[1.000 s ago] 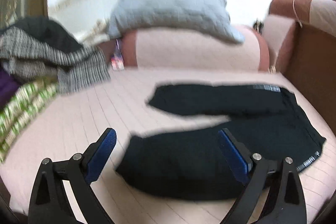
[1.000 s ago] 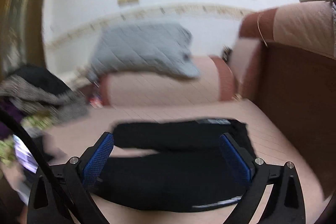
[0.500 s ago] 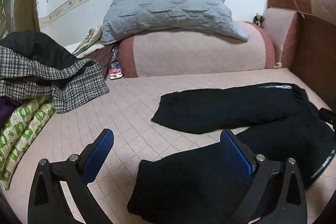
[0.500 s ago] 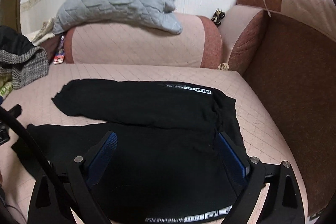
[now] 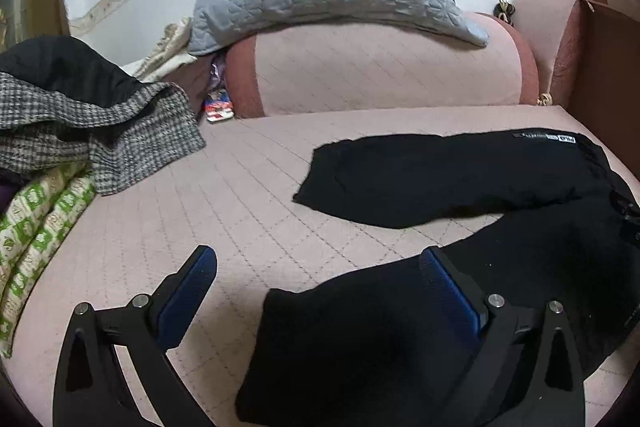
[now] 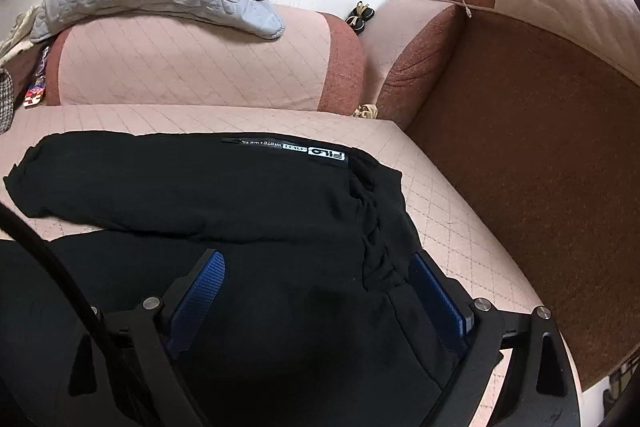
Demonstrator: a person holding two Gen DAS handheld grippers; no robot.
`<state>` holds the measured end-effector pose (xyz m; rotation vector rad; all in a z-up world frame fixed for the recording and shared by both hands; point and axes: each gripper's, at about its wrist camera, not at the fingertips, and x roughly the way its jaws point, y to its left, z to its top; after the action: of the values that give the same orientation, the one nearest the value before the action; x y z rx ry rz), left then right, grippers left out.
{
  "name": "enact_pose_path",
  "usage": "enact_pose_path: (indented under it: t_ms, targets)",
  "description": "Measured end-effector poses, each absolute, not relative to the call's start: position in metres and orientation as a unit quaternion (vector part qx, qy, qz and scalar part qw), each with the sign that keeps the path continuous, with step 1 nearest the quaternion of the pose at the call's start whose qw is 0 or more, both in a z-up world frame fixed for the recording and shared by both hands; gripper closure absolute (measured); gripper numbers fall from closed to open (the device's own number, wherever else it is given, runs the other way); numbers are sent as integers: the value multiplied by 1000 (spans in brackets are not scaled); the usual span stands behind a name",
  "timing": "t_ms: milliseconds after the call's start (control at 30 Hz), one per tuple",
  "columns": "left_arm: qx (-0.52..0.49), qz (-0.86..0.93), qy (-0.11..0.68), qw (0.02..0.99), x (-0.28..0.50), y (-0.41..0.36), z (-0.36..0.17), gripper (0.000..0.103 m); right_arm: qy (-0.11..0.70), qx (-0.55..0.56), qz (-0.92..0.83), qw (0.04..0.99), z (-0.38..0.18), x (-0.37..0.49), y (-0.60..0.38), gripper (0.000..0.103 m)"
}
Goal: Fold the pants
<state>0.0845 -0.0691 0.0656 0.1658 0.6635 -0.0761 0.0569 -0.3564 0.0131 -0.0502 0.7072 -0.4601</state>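
Fingers on both the left gripper [image 5: 316, 279] and right gripper [image 6: 316, 281] are spread wide with nothing pinched, low over the pants [image 6: 192, 183] lying flat, legs apart, on the sofa [image 5: 248, 195], left at the near leg's cuff, right by the waistband, probably lining up the first grab.

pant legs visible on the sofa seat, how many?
2, both on the black pants. The far leg lies nearer the backrest, its hem pointing left. The near leg lies under the open left gripper. The right gripper is open over the waist.
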Motion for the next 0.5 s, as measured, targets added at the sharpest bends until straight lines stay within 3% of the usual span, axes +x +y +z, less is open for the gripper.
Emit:
enact_pose_path:
  t_ms: [167, 267, 400, 500]
  targets:
    - [48, -39, 354, 933, 100, -38, 72, 2, 326, -20, -209, 922, 25, 52, -377, 7]
    - [-52, -48, 395, 916, 112, 7, 75, 2, 326, -2, -220, 919, 26, 39, -398, 7]
    - [-174, -62, 440, 878, 113, 52, 59, 2, 328, 76, -232, 913, 35, 5, -432, 7]
    - [-179, -57, 456, 870, 103, 56, 52, 2, 311, 142, -245, 907, 47, -33, -457, 7]
